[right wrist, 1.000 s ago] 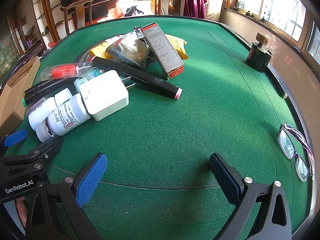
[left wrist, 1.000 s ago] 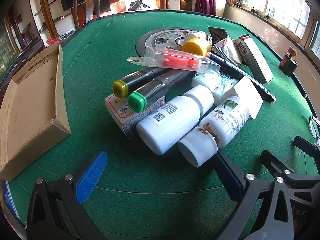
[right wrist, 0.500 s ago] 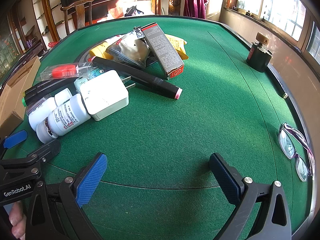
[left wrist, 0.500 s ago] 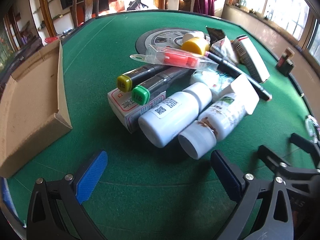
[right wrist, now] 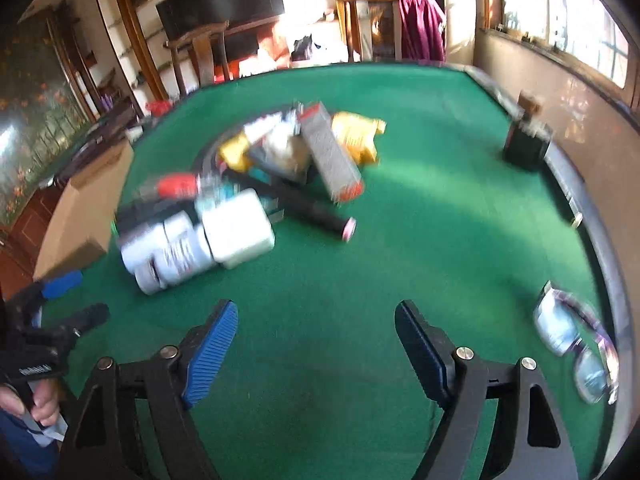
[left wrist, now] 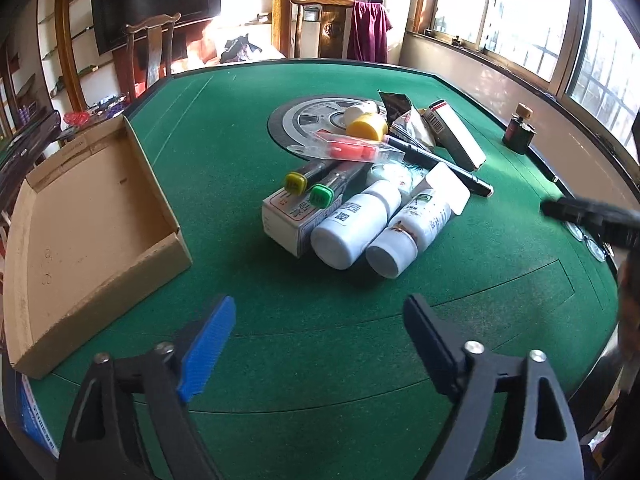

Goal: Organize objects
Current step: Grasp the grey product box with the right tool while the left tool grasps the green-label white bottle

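From the left wrist view, the left gripper point(left wrist: 316, 344) is seen drawn back from the pile point(left wrist: 372, 200), its jaws just narrowed but apart with nothing between them, so sorting into the cardboard box point(left wrist: 84, 224) is judged not yet begun. From the right wrist view, blurred now where it was sharp, the right gripper point(right wrist: 316, 344), likewise narrowed and empty, is shown, along with the glasses point(right wrist: 576, 344) barely seen from the left.

Wooden chairs point(left wrist: 150, 54), a maroon cloth point(left wrist: 368, 32) and windows point(left wrist: 520, 16) behind.
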Action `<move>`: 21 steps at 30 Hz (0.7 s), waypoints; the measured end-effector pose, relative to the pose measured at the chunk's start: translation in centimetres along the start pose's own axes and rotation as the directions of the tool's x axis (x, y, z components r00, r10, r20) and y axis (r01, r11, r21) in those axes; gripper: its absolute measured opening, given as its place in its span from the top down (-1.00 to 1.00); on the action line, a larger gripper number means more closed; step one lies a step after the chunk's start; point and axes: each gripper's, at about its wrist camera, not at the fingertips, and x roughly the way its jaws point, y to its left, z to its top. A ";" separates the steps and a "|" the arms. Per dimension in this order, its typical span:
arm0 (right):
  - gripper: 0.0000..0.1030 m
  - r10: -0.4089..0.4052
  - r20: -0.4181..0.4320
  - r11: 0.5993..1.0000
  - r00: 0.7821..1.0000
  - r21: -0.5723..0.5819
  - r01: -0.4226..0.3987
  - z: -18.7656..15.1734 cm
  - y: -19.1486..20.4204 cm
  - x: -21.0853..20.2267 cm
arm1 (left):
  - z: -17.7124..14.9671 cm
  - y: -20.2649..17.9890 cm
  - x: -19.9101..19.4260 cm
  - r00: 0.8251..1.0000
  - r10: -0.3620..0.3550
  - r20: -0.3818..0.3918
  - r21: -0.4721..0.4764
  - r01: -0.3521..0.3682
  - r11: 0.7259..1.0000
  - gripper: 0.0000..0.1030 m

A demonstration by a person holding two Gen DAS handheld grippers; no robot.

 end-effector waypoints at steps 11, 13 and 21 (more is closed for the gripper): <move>0.10 -0.159 0.078 0.961 0.984 -0.216 0.173 8.8 0.9 5.1 | -0.9 -1.3 4.2 1.000 -0.018 -0.010 0.020 0.018 1.000 -0.57; 0.10 -0.136 0.096 0.955 0.986 -0.252 0.156 9.4 1.6 5.8 | -0.9 -1.4 4.6 1.000 -0.025 -0.016 0.018 0.025 1.000 -0.57; -0.11 -0.169 0.057 0.949 0.984 -0.259 0.178 10.2 1.8 8.7 | -1.0 -1.6 5.2 0.998 -0.051 -0.026 0.025 0.052 0.998 -0.57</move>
